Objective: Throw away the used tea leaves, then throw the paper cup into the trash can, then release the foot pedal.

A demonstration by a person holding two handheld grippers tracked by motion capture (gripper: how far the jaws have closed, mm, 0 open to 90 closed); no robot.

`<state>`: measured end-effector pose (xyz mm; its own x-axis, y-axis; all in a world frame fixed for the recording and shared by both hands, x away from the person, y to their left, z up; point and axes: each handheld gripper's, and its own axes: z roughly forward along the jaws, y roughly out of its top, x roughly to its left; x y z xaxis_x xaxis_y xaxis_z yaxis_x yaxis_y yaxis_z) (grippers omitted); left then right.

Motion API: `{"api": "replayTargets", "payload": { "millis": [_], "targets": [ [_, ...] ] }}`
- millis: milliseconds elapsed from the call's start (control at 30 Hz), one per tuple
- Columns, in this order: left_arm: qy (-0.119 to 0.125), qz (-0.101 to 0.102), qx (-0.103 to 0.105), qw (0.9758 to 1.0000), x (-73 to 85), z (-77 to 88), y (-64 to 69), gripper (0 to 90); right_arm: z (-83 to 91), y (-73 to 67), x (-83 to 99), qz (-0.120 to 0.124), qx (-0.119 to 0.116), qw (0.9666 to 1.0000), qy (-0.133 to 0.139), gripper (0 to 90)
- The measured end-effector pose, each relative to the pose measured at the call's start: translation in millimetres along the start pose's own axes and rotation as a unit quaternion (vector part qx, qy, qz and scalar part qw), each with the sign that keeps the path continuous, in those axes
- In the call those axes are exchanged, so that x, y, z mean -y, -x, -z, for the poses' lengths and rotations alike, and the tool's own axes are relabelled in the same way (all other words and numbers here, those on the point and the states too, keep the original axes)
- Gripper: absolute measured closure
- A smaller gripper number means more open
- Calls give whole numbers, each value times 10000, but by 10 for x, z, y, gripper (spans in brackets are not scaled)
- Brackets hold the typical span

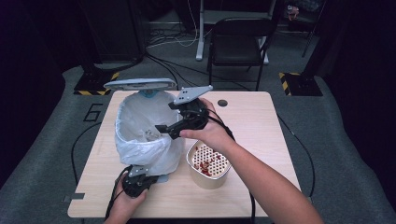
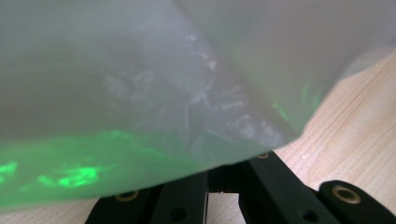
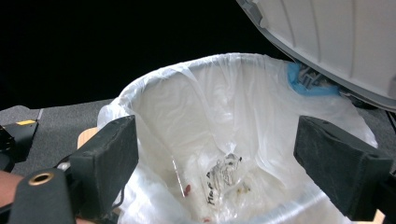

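The right gripper [image 1: 164, 131] hovers over the lined trash bin [image 1: 144, 135] at centre-left of the high view — its fingers [image 3: 109, 158] spread wide, nothing between them. A crumpled clear bag [image 3: 223, 175] lies inside the bin. The left gripper [image 1: 138, 173], lower left on the desk [image 1: 261, 121], has fingers clenched on the bin liner [image 2: 187, 93].

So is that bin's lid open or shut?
Open. The lid stands raised behind the bin, and the white liner shows inside.
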<state>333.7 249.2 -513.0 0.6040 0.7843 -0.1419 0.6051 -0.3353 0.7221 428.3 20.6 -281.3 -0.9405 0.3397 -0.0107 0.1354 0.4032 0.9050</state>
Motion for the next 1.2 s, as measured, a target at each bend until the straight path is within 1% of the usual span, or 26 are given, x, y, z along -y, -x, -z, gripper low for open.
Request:
{"api": "replayTargets", "payload": {
  "millis": [133, 167, 200, 267, 300, 333, 400, 433, 467, 500, 533, 567, 600, 700, 833, 867, 933, 967, 1033, 1100, 1200],
  "targets": [
    [-14, -4, 1, 10000, -3, 1, -2, 900, 99, 30, 57, -19, 61, 10000, -40, 134],
    [-14, -4, 1, 10000, -3, 1, -2, 900, 99, 30, 57, -19, 61, 10000, -40, 134],
    [-12, -6, 6, 10000, -2, 1, -2, 900, 147, 46, 85, -56, 111, 9999, -23, 134],
    [-6, -7, 11, 10000, -1, 1, -3, 900, 199, 62, 112, -84, 138, 9999, 2, 135],
    [90, 36, 116, 9999, 0, -16, 3, 900, 228, 70, 125, -84, 163, 9998, -10, 135],
    [-18, -131, 143, 9998, -7, -6, -23, 900, 257, 75, 136, -97, 196, 9998, -6, 136],
    [-8, 42, -51, 10000, 0, 5, 3, 900, 322, 92, 159, -126, 253, 9996, 16, 136],
    [-11, 51, -69, 10000, 0, 7, 4, 900, 353, 100, 170, -117, 280, 9995, 39, 137],
    [-7, 35, -42, 10000, 0, 4, 2, 900, 384, 100, 184, -134, 324, 9994, 31, 137],
    [-8, 3, 6, 10000, -1, 2, -3, 900, 409, 103, 195, -94, 364, 9993, 27, 137],
    [85, 63, 82, 9999, 1, -13, 5, 900, 441, 106, 214, -63, 409, 9991, 25, 138],
    [56, 73, 64, 9999, 0, -7, 5, 900, 478, 115, 241, -67, 443, 9990, 24, 138],
    [86, 96, 63, 9999, 2, -11, 6, 900, 507, 121, 268, -138, 491, 9987, 54, 140],
    [75, 81, 73, 9999, 1, -10, 5, 900, 562, 139, 324, -156, 567, 9982, 64, 143],
    [96, 85, 75, 9999, 2, -11, 2, 900, 627, 153, 395, -227, 629, 9977, 83, 145],
    [77, 69, 107, 9999, 2, -11, 0, 900, 638, 153, 406, -236, 649, 9976, 78, 153],
    [94, 64, 133, 9998, 4, -12, -6, 900, 677, 150, 436, -164, 830, 9964, 109, 199],
    [74, 85, 131, 9999, 4, -5, -3, 900, 701, 152, 449, -139, 916, 9956, 127, 202],
    [78, 95, 116, 9999, 4, -5, -3, 900, 753, 160, 475, -149, 959, 9952, 144, 202],
    [68, 61, 139, 9999, 4, -3, -10, 900, 797, 162, 499, -159, 976, 9950, 144, 202],
    [106, 100, 155, 9998, 8, -8, -12, 900, 851, 155, 534, -193, 985, 9948, 156, 204]
  ]
}}
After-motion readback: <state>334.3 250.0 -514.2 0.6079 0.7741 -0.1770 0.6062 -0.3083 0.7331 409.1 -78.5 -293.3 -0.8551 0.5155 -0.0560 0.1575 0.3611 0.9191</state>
